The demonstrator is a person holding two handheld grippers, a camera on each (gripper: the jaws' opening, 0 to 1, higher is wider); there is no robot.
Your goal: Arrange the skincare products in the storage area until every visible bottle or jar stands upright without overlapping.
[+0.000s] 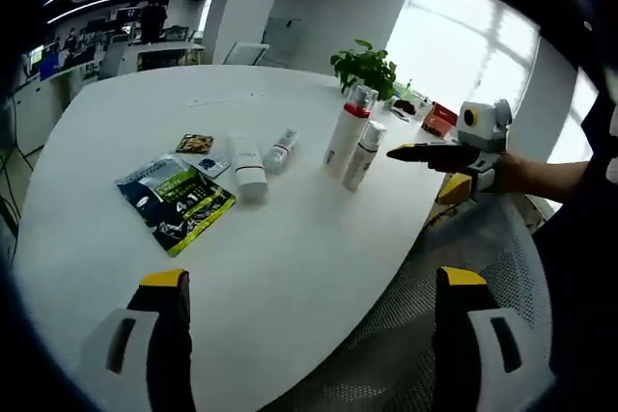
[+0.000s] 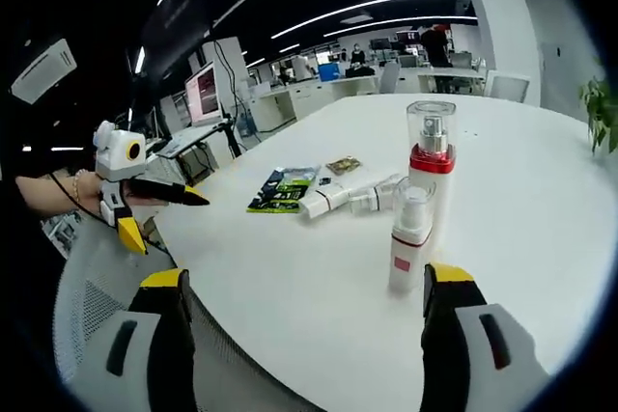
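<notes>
Behind 2 upright bottles (image 2: 421, 202), 2 tubes (image 2: 350, 195) lie flat.

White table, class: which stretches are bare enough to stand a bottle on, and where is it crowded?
Bare: the near strip of the white table between the green packet and the edge, and the far side beyond the lying tubes. Crowded: the middle, where packet, tubes and two upright bottles cluster.

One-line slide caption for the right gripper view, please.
Open right gripper faces two upright spray bottles; two tubes lie flat beyond on the white table.
</notes>
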